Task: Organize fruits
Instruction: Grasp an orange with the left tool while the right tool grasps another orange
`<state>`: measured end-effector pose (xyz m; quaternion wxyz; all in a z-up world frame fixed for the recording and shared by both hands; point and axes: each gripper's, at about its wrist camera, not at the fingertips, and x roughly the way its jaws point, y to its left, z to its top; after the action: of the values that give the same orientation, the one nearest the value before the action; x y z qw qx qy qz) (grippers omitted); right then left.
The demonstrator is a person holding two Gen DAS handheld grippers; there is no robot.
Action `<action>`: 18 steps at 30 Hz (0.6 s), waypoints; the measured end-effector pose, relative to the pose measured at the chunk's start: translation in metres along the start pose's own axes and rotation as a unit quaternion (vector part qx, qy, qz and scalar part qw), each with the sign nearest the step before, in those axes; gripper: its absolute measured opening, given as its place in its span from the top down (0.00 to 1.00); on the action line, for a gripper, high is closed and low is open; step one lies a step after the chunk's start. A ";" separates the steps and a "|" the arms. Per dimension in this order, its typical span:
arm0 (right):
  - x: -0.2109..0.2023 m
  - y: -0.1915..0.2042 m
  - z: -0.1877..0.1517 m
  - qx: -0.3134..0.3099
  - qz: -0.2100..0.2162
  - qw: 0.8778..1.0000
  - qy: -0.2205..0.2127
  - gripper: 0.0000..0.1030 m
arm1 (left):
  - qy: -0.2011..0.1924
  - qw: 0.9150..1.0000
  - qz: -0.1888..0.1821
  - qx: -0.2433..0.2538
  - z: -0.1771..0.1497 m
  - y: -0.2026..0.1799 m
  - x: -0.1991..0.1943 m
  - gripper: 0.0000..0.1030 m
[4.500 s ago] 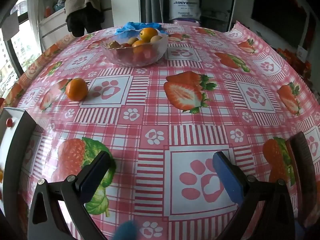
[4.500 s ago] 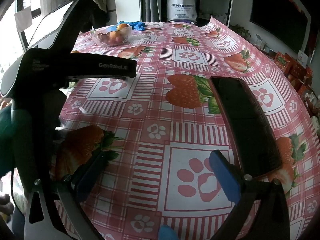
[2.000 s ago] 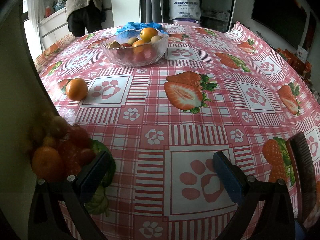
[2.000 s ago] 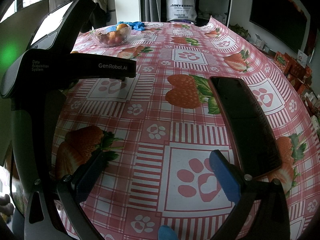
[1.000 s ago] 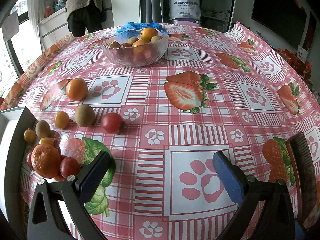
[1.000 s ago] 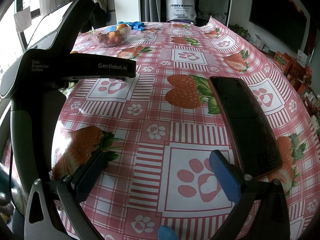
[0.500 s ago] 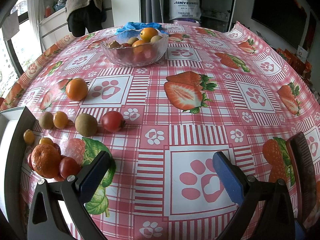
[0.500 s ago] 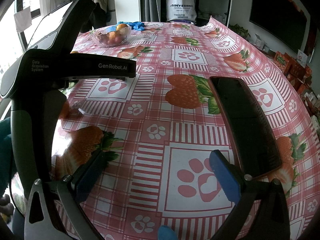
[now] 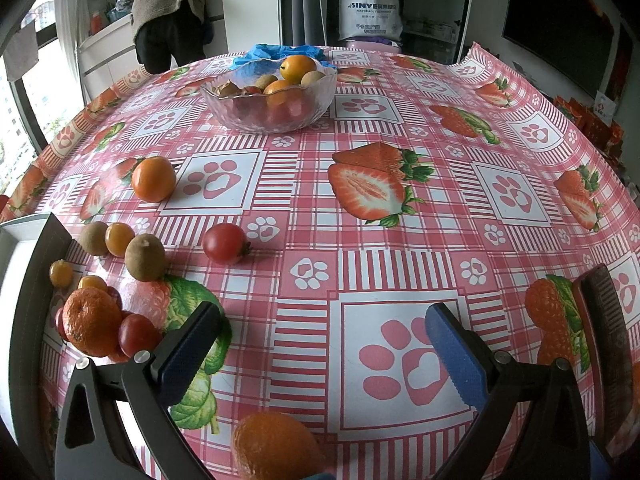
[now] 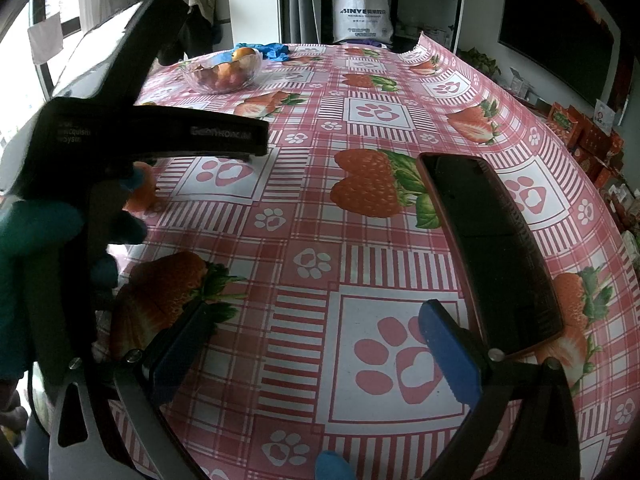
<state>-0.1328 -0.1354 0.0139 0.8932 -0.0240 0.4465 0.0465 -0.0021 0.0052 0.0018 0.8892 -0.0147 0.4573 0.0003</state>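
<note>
In the left wrist view, loose fruit lies on the strawberry-print tablecloth at the left. There is an orange (image 9: 153,179), a red tomato (image 9: 224,242), a kiwi (image 9: 145,257), a mandarin (image 9: 92,327) and several small fruits beside them. A glass bowl (image 9: 269,96) of fruit stands at the far middle. My left gripper (image 9: 320,346) is open over a paw print, holding nothing. Another orange (image 9: 276,444) shows at the bottom edge, behind the fingertips and not gripped. My right gripper (image 10: 316,348) is open and holds nothing. The bowl (image 10: 222,74) is far off at its upper left.
A dark phone (image 10: 488,248) lies on the cloth just right of the right gripper, also seen as the phone (image 9: 604,344). A tray edge (image 9: 24,280) is at the far left. The left gripper's black body (image 10: 120,132) and a gloved hand (image 10: 36,224) fill the right wrist view's left side. A person (image 9: 168,12) stands beyond the table.
A pile of fruit arrived at the table's left and spread out; kiwis and tomato rolled apart. An orange now shows at the left view's bottom edge. A gloved hand has come onto the left gripper's handle.
</note>
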 end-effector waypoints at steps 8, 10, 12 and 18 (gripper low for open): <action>-0.001 0.000 0.000 0.000 0.000 1.000 0.000 0.00 | -0.039 0.999 -0.018 0.005 -0.002 0.031 -0.059 0.01; -0.001 0.000 0.000 0.000 0.000 1.000 0.000 0.00 | -0.037 0.999 -0.014 0.002 -0.010 0.049 -0.070 0.01; -0.001 0.000 0.000 0.000 0.000 1.000 0.000 0.00 | -0.017 1.000 -0.015 -0.003 -0.025 0.065 -0.073 0.01; -0.001 0.001 0.000 0.000 0.000 1.000 0.000 0.00 | 0.026 1.000 0.009 0.002 -0.069 0.079 -0.063 0.01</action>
<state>-0.1335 -0.1349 0.0142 0.8931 -0.0244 0.4468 0.0464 -0.0963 0.0835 0.0111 0.8768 -0.0087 0.4807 0.0068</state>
